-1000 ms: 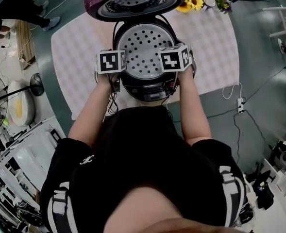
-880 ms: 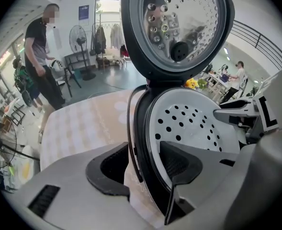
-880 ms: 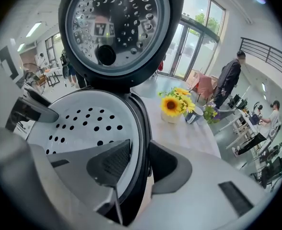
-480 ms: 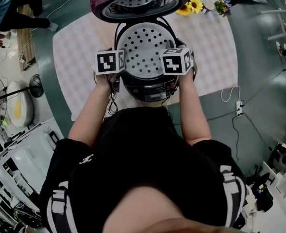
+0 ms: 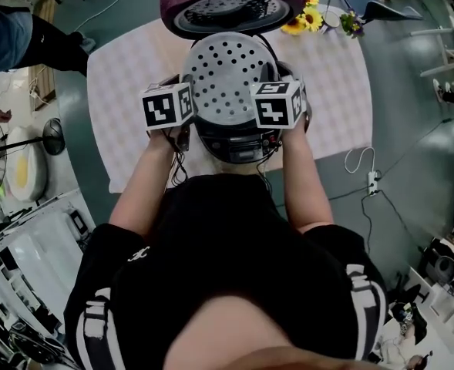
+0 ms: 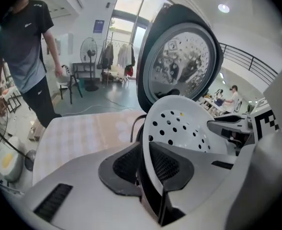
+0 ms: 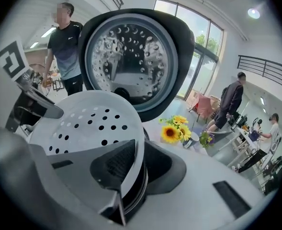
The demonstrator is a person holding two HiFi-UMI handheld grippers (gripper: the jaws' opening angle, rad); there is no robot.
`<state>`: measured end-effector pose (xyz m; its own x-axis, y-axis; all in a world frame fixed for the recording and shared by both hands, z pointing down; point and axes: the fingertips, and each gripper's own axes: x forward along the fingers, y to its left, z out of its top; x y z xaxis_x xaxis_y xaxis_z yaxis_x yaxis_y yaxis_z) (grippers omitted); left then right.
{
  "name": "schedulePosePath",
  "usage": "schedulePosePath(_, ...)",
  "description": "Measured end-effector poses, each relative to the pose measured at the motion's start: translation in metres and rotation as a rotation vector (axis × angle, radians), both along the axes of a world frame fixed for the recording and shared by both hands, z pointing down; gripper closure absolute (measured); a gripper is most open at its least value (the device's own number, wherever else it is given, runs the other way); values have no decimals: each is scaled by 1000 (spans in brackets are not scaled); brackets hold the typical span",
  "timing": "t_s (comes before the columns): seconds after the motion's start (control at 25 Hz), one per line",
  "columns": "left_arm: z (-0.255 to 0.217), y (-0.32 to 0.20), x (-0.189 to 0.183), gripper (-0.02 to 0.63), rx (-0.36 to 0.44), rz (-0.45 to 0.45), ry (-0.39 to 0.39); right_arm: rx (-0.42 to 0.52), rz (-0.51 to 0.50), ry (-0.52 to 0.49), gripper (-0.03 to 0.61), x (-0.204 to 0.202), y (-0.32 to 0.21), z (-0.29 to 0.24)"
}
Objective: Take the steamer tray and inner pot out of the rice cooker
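A white perforated steamer tray point(image 5: 225, 72) hangs just above the open black rice cooker point(image 5: 238, 141), whose purple lid point(image 5: 233, 2) stands up behind it. My left gripper point(image 5: 184, 114) grips the tray's left rim and my right gripper point(image 5: 277, 112) its right rim. In the left gripper view the jaws point(image 6: 148, 164) are closing, with their dark pads pressed on the tray's rim point(image 6: 184, 128). The right gripper view shows the same: jaws point(image 7: 138, 169) closing, pads clamped on the rim point(image 7: 83, 123). The tray hides the inner pot.
The cooker stands on a table with a pale checked cloth point(image 5: 122, 75). Sunflowers point(image 5: 304, 18) stand at the back right. A person point(image 6: 26, 56) stands left of the table, and others are farther off on the right. A cable and power strip point(image 5: 369, 179) lie on the floor.
Both grippers have risen with the steamer tray between them. The tray has come up out of the cooker's mouth and now overlaps the lid in the head view.
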<state>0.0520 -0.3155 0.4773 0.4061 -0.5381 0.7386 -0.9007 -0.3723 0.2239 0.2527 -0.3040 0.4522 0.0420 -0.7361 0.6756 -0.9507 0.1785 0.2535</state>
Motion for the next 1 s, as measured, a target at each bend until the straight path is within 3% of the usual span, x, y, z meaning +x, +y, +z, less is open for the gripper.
schedulePosePath(0.08,-9,1,-2,586,21,-16,31,21,-15,7,520,-6,-1,-9)
schedulePosePath(0.56,-36,22,-54,586,157,-146,129,179,-107,-40,528,-57,4,-43)
schedulePosePath(0.72,-38,34,-71,586,231,-185,120,227,-145,-59,529,-74,8,-45)
schedulePosePath(1.0,-37,74,-130,588,246,-291,97,225,-248,-114,534,-137,29,-46)
